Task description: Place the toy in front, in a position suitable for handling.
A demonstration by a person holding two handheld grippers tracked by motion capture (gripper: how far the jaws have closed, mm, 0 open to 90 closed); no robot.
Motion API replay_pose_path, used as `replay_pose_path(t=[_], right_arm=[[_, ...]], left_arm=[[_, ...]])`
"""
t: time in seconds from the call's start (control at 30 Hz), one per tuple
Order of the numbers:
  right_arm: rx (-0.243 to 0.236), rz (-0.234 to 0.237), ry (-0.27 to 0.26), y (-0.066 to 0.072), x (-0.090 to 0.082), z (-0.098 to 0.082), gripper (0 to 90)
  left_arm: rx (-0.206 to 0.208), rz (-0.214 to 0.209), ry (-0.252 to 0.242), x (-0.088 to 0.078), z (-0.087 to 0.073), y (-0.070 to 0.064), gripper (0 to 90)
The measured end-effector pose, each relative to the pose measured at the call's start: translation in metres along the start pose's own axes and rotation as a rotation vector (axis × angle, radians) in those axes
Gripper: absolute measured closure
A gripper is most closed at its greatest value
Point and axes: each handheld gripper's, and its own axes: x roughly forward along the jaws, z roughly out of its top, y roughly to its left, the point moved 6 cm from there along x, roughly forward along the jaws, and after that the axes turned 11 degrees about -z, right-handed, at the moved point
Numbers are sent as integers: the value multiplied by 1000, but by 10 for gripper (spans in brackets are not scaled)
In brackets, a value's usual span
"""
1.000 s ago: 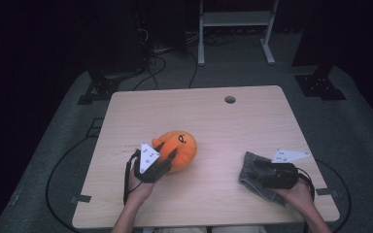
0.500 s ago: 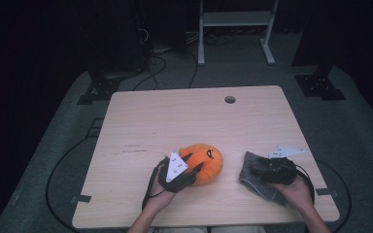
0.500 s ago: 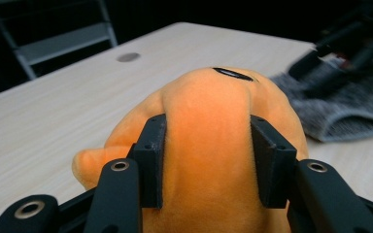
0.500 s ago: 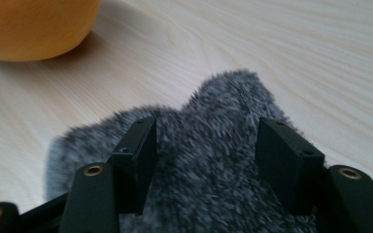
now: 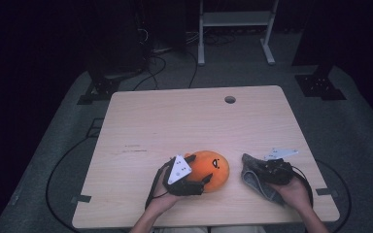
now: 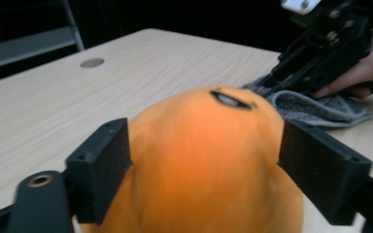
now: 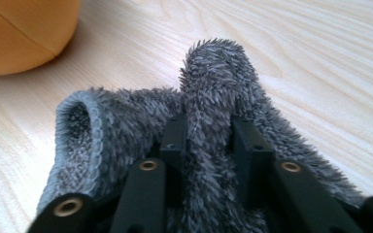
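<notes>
The right gripper [image 7: 208, 131] jaws have just been closing, pinching a fold of grey towel [image 7: 126, 126]; the left gripper [image 6: 204, 160] jaws have just been opening around the orange plush [image 6: 209, 155] — it is sitting on the surface [image 5: 175, 121] beside the towel. Next, probably: lifting the towel, keeping the pinch firm.

Dark lab or studio recording bay — lone pale wood bench [image 5: 175, 121] on grey carpet [image 5: 354, 126], cables [image 5: 170, 68] trailing across the floor, black stand feet [image 5: 320, 85], white metal frame [image 5: 233, 29] behind.
</notes>
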Motion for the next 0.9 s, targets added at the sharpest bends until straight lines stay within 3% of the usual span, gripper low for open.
replay_pose_path(t=[0.13,0.2,0.3,0.37,0.4,0.43,0.47,0.5,0.53,0.57,0.7,0.73,0.77,0.8,0.83,0.87,0.9], right_arm=[[21,4,14,0,-1,0,745],[15,-6,31,0,-2,2,782],[-1,-19,26,1,-6,5,793],[-6,-23,-18,2,-14,11,796],[17,18,-101,4,-28,21,796],[17,18,-101,4,-28,21,797],[24,72,-180,9,-42,33,797],[24,72,-180,9,-42,33,797],[16,174,-269,24,-55,44,797],[16,174,-269,24,-55,44,797],[-117,283,-335,70,-63,61,793],[-170,297,-350,88,-60,65,791],[-170,297,-350,88,-60,65,791],[-238,227,-332,101,-50,66,790],[-238,227,-332,101,-50,66,790],[-263,187,-328,102,-46,65,791],[-260,182,-329,101,-43,63,792]], left_arm=[[5,18,-10,-9,-2,5,180],[-23,39,-4,-15,-9,13,180],[-29,43,0,-17,-12,16,218],[-27,28,-1,-18,-13,16,248],[-20,21,8,-17,-14,16,347],[-20,11,21,-16,-16,16,347],[-33,-10,49,-8,-21,14,398],[-33,-10,49,-8,-21,14,406],[-38,-12,39,-2,-22,14,406],[-38,-12,39,-2,-22,14,407],[-29,-3,46,4,-20,12,410],[-24,-5,48,5,-21,11,414],[-24,-5,48,5,-21,11,414],[-12,0,58,4,-22,11,416],[-12,0,58,4,-22,11,415],[-11,-3,62,3,-22,12,415],[-16,-8,56,3,-23,12,414]])
